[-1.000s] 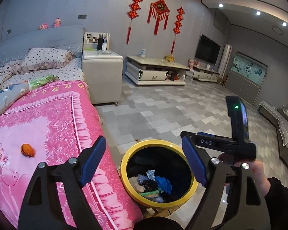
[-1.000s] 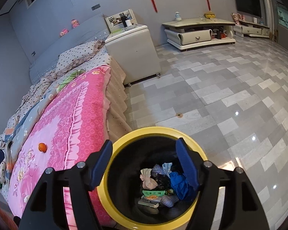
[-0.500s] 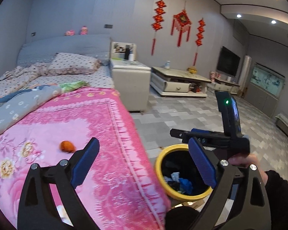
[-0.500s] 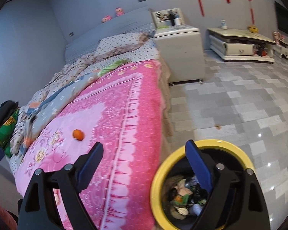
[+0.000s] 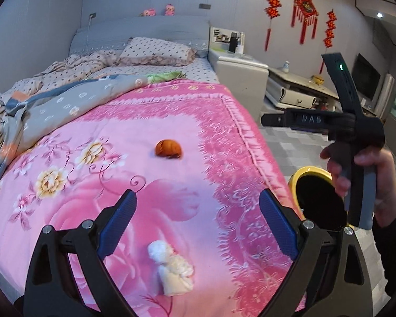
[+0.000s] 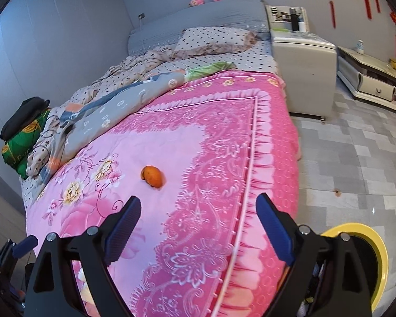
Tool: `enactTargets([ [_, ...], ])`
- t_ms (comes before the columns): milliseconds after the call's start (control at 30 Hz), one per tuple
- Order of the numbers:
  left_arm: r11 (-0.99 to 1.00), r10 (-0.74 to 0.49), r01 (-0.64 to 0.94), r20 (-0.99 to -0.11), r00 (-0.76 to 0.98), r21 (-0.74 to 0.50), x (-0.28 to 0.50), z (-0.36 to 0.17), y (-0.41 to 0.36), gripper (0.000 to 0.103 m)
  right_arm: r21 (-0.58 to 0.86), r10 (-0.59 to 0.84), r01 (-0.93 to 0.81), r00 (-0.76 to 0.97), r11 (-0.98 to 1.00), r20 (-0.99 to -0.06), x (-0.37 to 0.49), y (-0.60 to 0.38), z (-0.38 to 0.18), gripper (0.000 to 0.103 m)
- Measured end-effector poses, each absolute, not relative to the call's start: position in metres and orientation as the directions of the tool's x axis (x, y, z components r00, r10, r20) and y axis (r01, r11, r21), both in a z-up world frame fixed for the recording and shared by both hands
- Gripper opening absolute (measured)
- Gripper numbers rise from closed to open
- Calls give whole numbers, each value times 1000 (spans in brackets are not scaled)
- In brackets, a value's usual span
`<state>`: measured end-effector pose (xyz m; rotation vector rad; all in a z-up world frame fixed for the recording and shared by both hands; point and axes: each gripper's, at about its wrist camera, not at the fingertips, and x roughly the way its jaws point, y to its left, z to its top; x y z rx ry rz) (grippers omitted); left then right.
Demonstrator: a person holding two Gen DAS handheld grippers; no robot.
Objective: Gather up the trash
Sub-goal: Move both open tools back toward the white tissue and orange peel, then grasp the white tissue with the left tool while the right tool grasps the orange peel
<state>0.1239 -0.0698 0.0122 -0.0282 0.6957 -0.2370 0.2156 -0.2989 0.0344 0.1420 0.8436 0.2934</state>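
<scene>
An orange peel lies in the middle of the pink flowered bedspread. A crumpled white tissue lies nearer, just below and between my left gripper's blue pads, apart from them. That gripper hangs open over the bed with nothing in it. My right gripper is also open and empty above the bed's near edge, with the orange peel beyond its left pad. The yellow-rimmed black bin stands on the floor by the bed, at the lower right in both views.
A hand holds the right gripper's handle above the bin. A grey quilt and spotted pillows cover the bed's far half. A white nightstand and a low TV cabinet stand on the grey tiled floor.
Both views have swung left from the bin to the bed. The bin slid to the lower right, the tissue came into view, and both pairs of jaws spread wider.
</scene>
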Motion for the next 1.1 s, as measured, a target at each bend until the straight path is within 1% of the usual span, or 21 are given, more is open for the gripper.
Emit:
enactTargets([
  [167,977,-207,181,-670,713,-110,129,-10,-58,90,210,328,-260,598,942,-732,233,-263,25,85],
  [300,981,-185,166,-704,685,-95,133,-34,-54,90,179,339,-318,569,931,-749,252,-233,10,86],
  [400,983,-180,148,-731,658,-108,138,-49,-49,90,160,345,-358,546,920,-764,267,-213,-4,86],
  [533,986,-168,122,-748,642,-117,145,-66,-42,90,88,305,-388,543,917,-782,287,-188,-23,86],
  [733,984,-178,86,-777,604,-158,162,-89,-31,89,20,256,-414,524,910,-812,317,-160,-54,85],
  [800,982,-187,81,-788,587,-173,166,-96,-30,89,19,254,-417,516,909,-818,325,-155,-61,85],
  [1000,978,-207,99,-806,555,-184,173,-111,-34,80,1,243,-430,507,903,-827,339,-141,-79,85],
  [1067,978,-210,115,-811,546,-176,174,-114,-39,72,-3,239,-432,504,902,-830,343,-137,-83,84],
  [1100,979,-203,121,-811,548,-163,174,-115,-41,70,-4,238,-432,504,902,-830,345,-136,-85,83],
])
